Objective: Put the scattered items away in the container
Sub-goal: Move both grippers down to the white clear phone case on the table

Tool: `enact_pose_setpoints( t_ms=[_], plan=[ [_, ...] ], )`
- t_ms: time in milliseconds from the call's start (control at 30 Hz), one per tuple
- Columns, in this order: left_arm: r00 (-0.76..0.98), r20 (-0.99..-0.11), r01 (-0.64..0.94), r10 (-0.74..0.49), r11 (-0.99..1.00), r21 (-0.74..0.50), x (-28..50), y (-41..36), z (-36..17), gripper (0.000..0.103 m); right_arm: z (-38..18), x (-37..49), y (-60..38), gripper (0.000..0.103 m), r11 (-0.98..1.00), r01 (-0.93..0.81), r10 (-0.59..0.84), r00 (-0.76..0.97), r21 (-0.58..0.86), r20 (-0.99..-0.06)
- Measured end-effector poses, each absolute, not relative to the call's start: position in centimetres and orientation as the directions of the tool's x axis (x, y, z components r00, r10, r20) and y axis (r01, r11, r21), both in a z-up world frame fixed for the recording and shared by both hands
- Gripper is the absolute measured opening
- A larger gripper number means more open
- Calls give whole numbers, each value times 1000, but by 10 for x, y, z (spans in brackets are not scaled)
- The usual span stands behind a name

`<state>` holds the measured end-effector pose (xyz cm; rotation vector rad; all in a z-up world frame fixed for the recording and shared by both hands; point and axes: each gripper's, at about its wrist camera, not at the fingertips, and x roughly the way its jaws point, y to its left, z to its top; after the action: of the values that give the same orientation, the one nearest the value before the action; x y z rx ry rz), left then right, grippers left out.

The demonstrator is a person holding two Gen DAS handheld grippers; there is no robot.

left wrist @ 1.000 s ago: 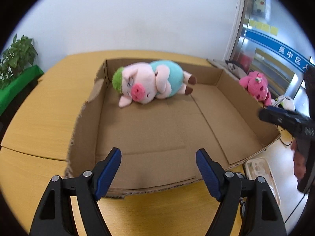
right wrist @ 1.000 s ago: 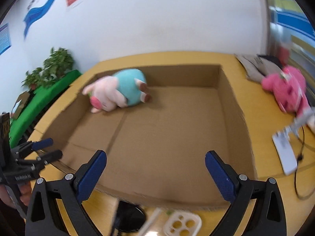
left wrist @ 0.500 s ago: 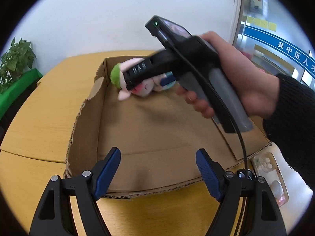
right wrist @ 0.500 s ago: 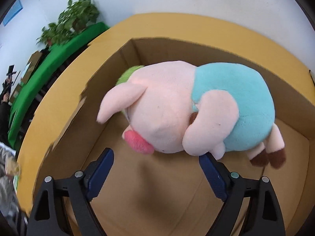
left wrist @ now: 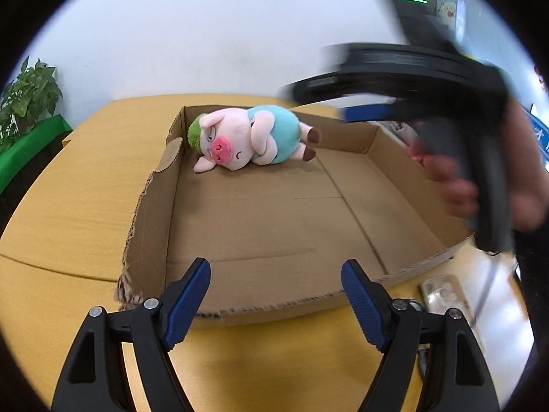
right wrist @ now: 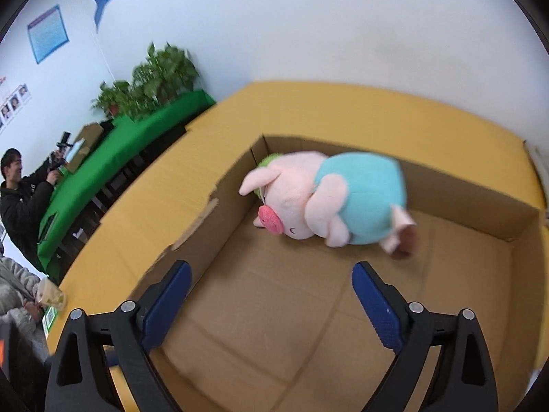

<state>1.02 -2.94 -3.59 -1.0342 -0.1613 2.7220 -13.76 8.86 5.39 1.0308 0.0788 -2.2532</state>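
Observation:
A pink plush pig in a teal shirt with a green tuft lies on its side in the far left corner of a shallow cardboard box. It also shows in the right wrist view, inside the box. My left gripper is open and empty above the box's near edge. My right gripper is open and empty over the box floor, short of the pig. In the left wrist view the right gripper's body shows blurred at the upper right, held by a hand.
The box sits on a yellow wooden table. A clear phone case lies on the table by the box's near right corner. A green-covered table with potted plants and a person in black stand at the left.
The right gripper has pulled back from close over the pig and risen toward the right. The pig lies in the same corner. The left gripper has stayed put and open.

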Motion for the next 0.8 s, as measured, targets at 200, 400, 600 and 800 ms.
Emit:
enact_pose_setpoints(
  t_ms=[200,400,600,800],
  plan=[
    [-721,-616,-213,318,-947,-240,43,-12,-18,78,108,-45,195,103,-833,501,-535,-624,235,-569],
    [-643,-647,-345,410,-909,-234,74,48,-27,78,107,25,279,103,-901,364,-432,-716,236,-549],
    [-523,-717,-439,461,-867,-237,85,106,-56,78,55,60,322,103,-917,246,-392,-690,313,-609],
    [-461,-759,-461,461,-855,-239,85,132,-76,78,-9,63,325,103,-905,181,-412,-599,384,-687]
  ],
)
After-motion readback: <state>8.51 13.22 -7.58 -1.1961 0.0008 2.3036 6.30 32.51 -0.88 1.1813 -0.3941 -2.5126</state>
